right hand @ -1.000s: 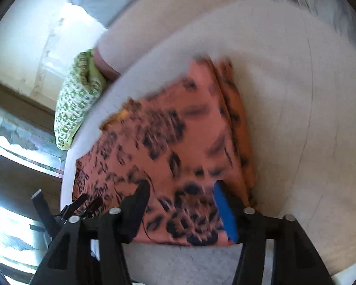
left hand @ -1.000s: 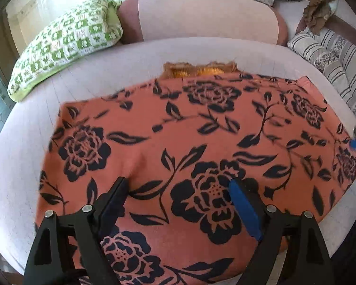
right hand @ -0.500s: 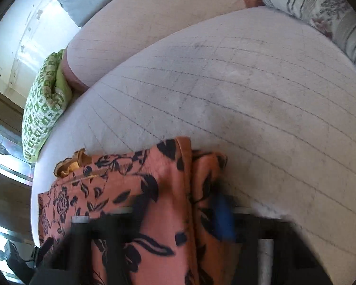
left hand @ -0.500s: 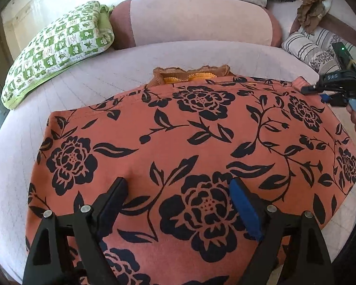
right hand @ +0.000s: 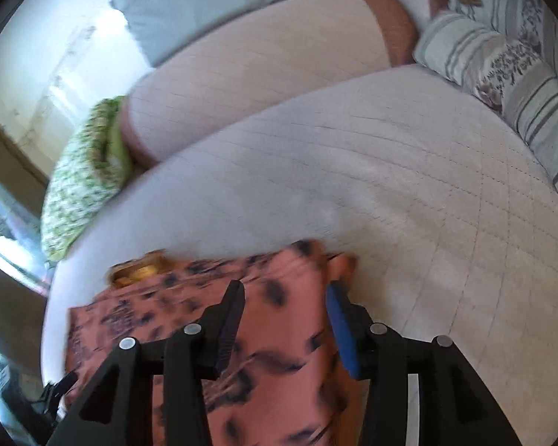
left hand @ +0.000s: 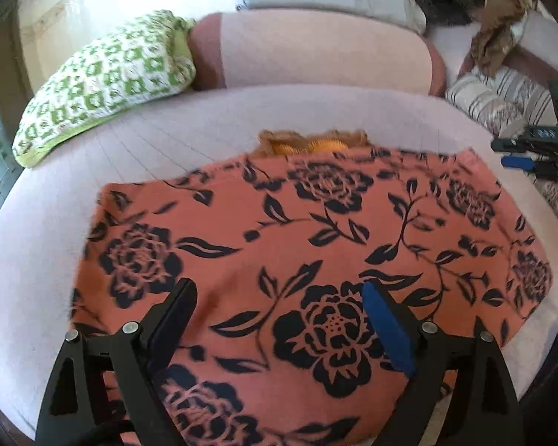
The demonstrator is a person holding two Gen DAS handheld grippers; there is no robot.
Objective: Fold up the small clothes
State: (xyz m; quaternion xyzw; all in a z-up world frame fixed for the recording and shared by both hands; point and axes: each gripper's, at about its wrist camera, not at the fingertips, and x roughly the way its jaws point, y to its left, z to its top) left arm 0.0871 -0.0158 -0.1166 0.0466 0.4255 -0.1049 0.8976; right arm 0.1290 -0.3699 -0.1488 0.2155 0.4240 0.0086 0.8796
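The garment (left hand: 316,260) is a terracotta-orange cloth printed with large black roses, leaves and trailing stems, and it lies spread flat on the pale quilted cushion (left hand: 167,137) of a round seat, reaching from the near edge toward the middle. At its far edge a strip of frilled brown and yellow fabric (left hand: 312,144) sticks out from underneath; what that piece belongs to cannot be told. The left gripper (left hand: 279,310) hangs over the near part of the cloth with its jaws spread wide and nothing between the pads, so it is released. The right gripper (right hand: 284,316) is above the cloth's right-hand far corner; its jaws have just been opening, they stand apart, and the cloth passes below the gap, though the blur makes it hard to say whether the pads touch it. In the left wrist view that gripper shows only as a dark frame with blue pads, cut off by the picture's right edge. The right wrist view is smeared, so the print reads as dark smudges there. The garment's near edge is hidden behind both grippers' frames. A green-and-white pillow (left hand: 104,81), a pink bolster (left hand: 316,52) and a striped pillow (right hand: 502,59) lie around the far rim.
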